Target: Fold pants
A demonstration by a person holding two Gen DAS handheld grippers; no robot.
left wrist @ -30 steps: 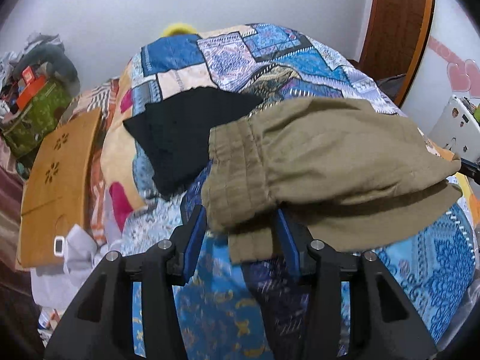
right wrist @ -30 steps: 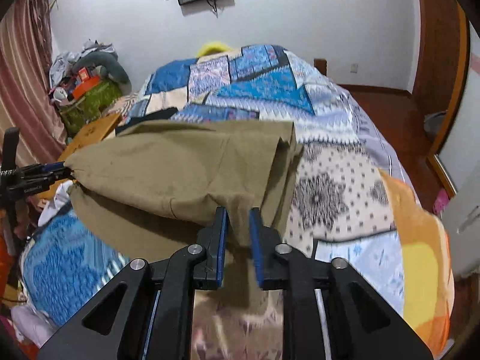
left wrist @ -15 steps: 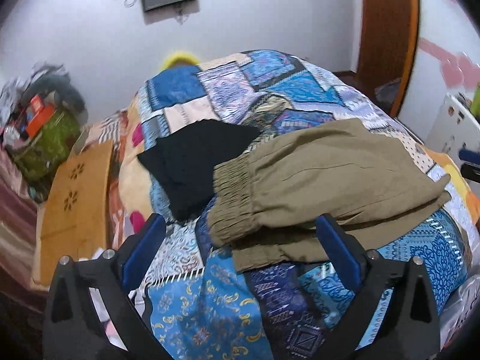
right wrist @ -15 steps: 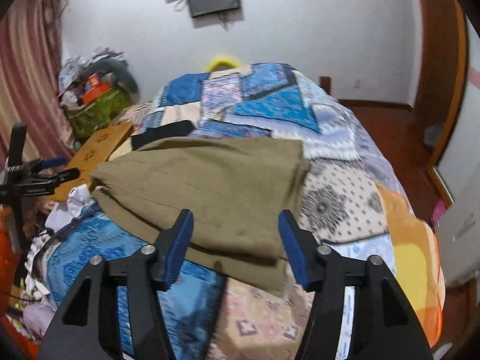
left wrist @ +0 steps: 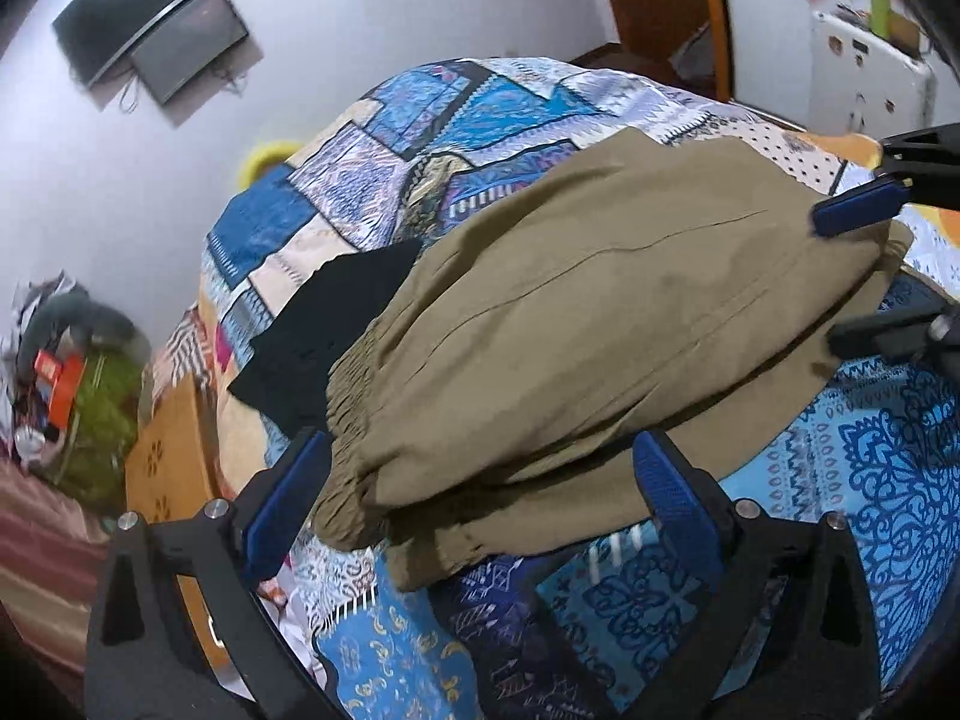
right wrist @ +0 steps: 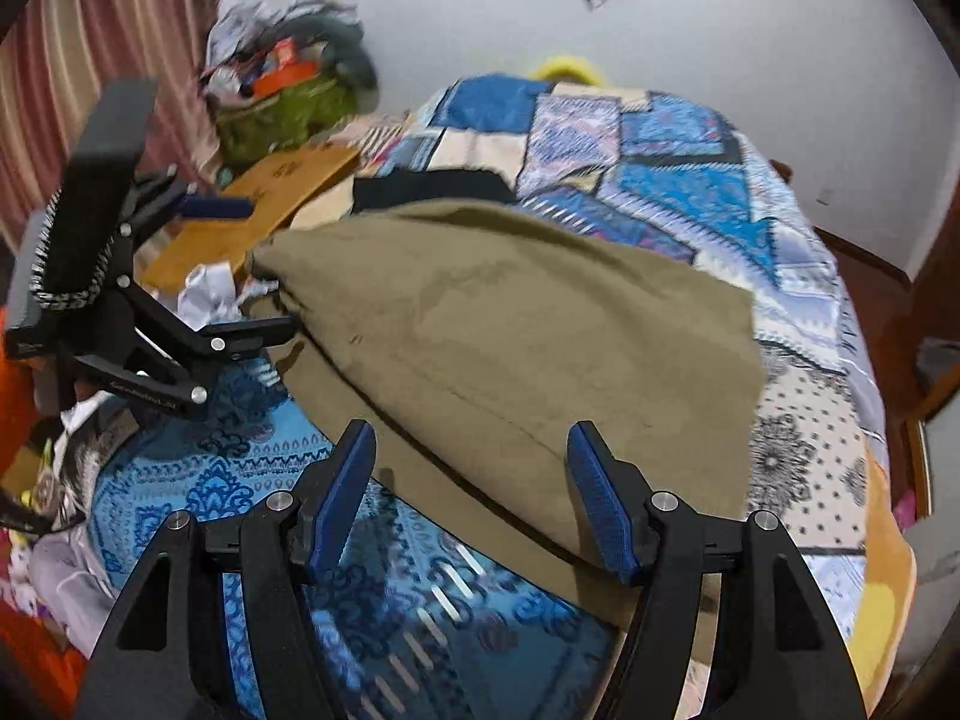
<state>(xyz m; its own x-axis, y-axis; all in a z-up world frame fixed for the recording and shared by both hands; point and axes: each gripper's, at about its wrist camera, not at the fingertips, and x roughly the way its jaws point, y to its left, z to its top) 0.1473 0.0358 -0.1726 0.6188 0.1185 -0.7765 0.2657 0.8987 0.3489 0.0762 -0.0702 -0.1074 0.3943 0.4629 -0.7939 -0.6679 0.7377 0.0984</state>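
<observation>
Lying folded on the patchwork bedspread, the khaki pants were free; left gripper stood fully spread, right gripper partly spread, neither gripping anything.

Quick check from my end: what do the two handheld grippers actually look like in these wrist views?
Both match: the left gripper and right gripper have black angular frames with silver round bolt heads and blue textured pads. Seen from the right wrist, the left gripper's body is a black block wrapped with speckled cord.
</observation>
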